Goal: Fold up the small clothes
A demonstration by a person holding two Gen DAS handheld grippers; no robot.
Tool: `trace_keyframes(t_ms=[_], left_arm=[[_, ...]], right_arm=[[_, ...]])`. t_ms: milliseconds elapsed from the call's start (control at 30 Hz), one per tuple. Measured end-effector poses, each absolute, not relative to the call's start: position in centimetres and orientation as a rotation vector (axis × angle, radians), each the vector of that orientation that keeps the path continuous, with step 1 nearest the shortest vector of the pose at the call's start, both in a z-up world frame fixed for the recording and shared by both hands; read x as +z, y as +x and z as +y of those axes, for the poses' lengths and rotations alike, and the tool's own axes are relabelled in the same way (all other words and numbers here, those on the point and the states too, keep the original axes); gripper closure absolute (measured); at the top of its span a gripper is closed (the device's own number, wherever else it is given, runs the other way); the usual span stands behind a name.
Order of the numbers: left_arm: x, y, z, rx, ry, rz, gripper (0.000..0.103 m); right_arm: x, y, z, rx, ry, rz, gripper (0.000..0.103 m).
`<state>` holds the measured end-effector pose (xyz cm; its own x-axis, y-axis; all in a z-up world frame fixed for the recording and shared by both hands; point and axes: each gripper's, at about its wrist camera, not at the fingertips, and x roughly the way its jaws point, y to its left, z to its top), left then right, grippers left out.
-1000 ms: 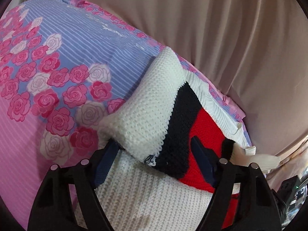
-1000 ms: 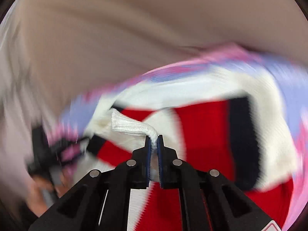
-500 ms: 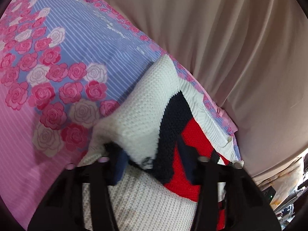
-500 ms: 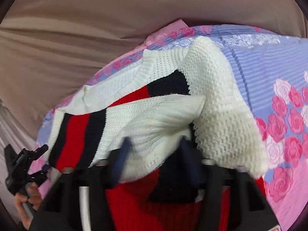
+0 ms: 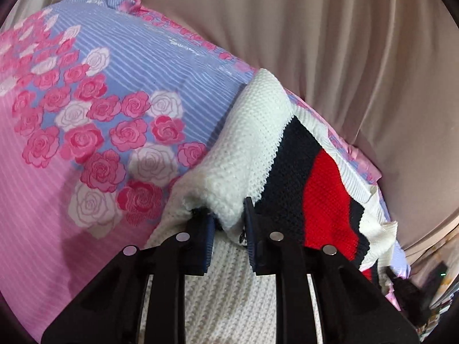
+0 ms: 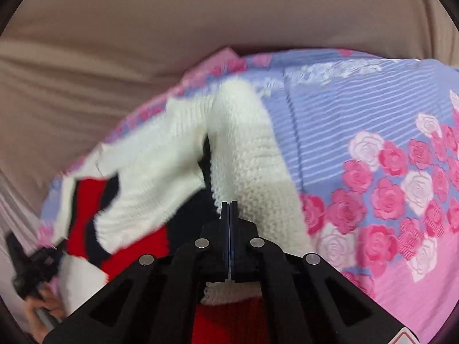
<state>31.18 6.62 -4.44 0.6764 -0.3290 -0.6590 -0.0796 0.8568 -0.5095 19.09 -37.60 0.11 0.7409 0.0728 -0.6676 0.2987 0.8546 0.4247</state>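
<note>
The left gripper (image 5: 228, 226) had its 2 jaws apart, with the end of a folded white sleeve (image 5: 246, 154) lying between the blue pads but not pinched; a clear gap showed on either side of the knit. The right gripper (image 6: 229, 209) had its jaws pressed together, and the picture did not show any cloth caught between the tips, though white knit bulged just under and behind them.

The sweater (image 5: 312, 177), knitted in white, navy and red, lay on the flowered bedspread (image 5: 114, 91), close to the far edge where a beige curtain (image 5: 330, 43) hung. From the left jaws the sleeve ran straight ahead and away, its long axis nearly in line with the fingers, lying over the sweater's body, whose striped part spread off to the right. From the right jaws the same sleeve rose ahead and slightly right, while the striped body stretched to the left.

By this layout the left gripper seemed the nearer one to the sleeve end, and a closing of its jaws looked like the likeliest way to take hold. Both tools pointed downward and forward over the garment. In the right view a hand (image 6: 43, 304) gripped the other tool's handle at the lower left. The right view was blurred, so fine contact there could not be judged.
</note>
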Motion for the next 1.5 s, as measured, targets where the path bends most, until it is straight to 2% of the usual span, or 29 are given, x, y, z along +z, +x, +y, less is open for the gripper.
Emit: trace_keyframes(t_ms=[33,100,167,433,667,867,933,1133,1167,1200,1267,1433,1500], left_arm=[[-4.5,31.3,6.5,-0.148,-0.541,0.827,0.084],[-4.4,31.4,6.2,-0.145,-0.536,0.827,0.084],[-4.4,31.5,5.7,-0.138,-0.533,0.825,0.084],[-4.4,31.4,5.9,-0.151,-0.516,0.829,0.084],[-4.6,31.6,6.5,-0.174,-0.529,0.834,0.084],[-4.7,31.3,6.5,-0.170,-0.542,0.821,0.084],[-4.7,31.3,6.7,-0.174,-0.552,0.826,0.083],[-4.6,31.3,6.5,-0.170,-0.524,0.823,0.083],[-4.6,31.3,6.5,-0.168,-0.526,0.822,0.083],[-4.6,31.3,6.5,-0.168,-0.531,0.825,0.083],[-4.6,31.4,6.6,-0.171,-0.541,0.833,0.083],[-4.6,31.4,6.8,-0.191,-0.532,0.837,0.080],[-4.5,31.2,6.5,-0.191,-0.517,0.829,0.078]], right_arm=[[0.9,18.5,-37.9,-0.125,0.554,0.707,0.099],[1.6,18.1,-38.2,-0.135,0.555,0.690,0.077],[1.0,19.1,-37.9,-0.111,0.569,0.736,0.072],[-0.3,23.6,-34.2,-0.122,0.437,0.786,0.072],[3.4,20.1,-36.7,-0.147,0.463,0.595,0.072],[-0.5,23.6,-34.3,0.009,0.441,0.814,0.073],[-1.7,24.4,-34.7,-0.030,0.435,0.834,0.084],[-1.9,26.5,-36.6,-0.045,0.623,0.785,0.082],[-1.9,27.0,-36.5,-0.042,0.628,0.785,0.085],[-1.6,27.5,-36.2,-0.029,0.623,0.785,0.098],[-0.3,27.2,-35.6,-0.036,0.582,0.756,0.098],[6.1,20.2,-35.5,-0.014,0.537,0.506,0.099],[4.4,20.0,-36.3,-0.125,0.469,0.588,0.099]])
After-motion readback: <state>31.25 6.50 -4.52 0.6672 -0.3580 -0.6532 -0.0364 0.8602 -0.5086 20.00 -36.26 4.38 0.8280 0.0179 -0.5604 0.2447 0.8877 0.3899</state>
